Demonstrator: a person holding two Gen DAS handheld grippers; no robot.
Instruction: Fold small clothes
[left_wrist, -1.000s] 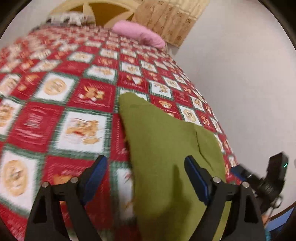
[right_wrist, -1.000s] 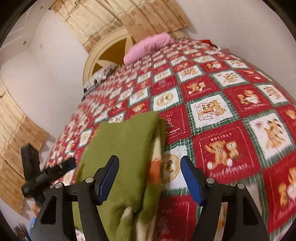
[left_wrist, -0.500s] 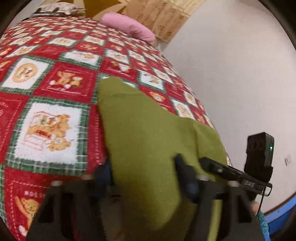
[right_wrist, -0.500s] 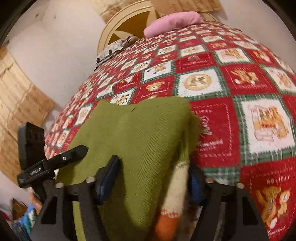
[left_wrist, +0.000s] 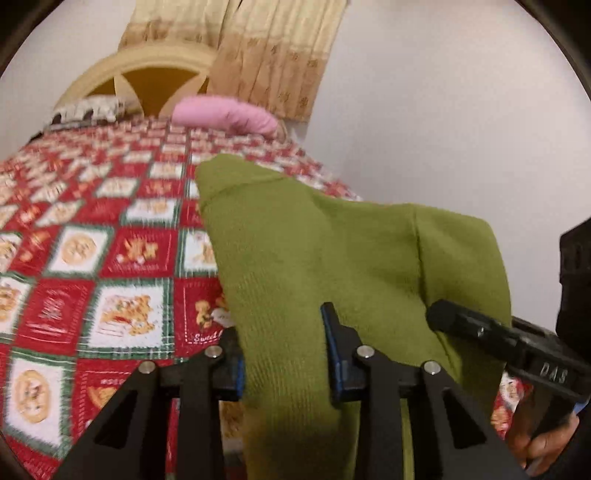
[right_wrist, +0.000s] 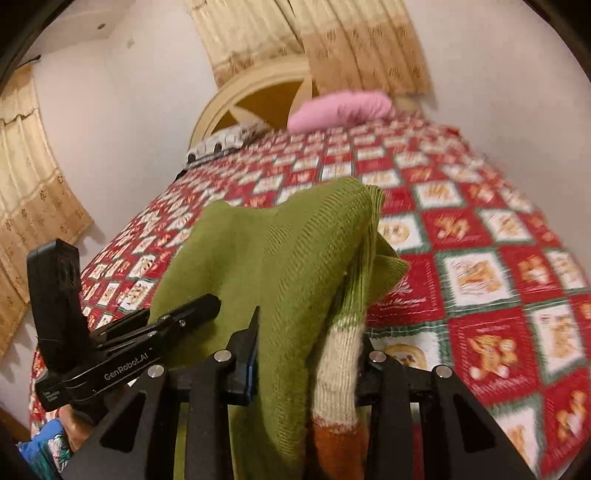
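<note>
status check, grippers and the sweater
Left gripper shut on green sweater. Right gripper shut on it too. Sweater lifted over the bed.

An olive-green knit garment (left_wrist: 317, 258) with a cream-and-orange cuff (right_wrist: 338, 406) is bunched and raised, its far edge draping towards the bed (left_wrist: 110, 229).

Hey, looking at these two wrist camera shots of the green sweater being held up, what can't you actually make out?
- Left wrist view: the green knitted sweater covers the left gripper pads' contact; its lower part is cut off by the bottom edge.
- Right wrist view: the sweater's cream and orange cuff hides the right gripper's right finger pad.
- Both views: motion blur makes the red patterned bedspread motifs and lettering unreadable.
</note>
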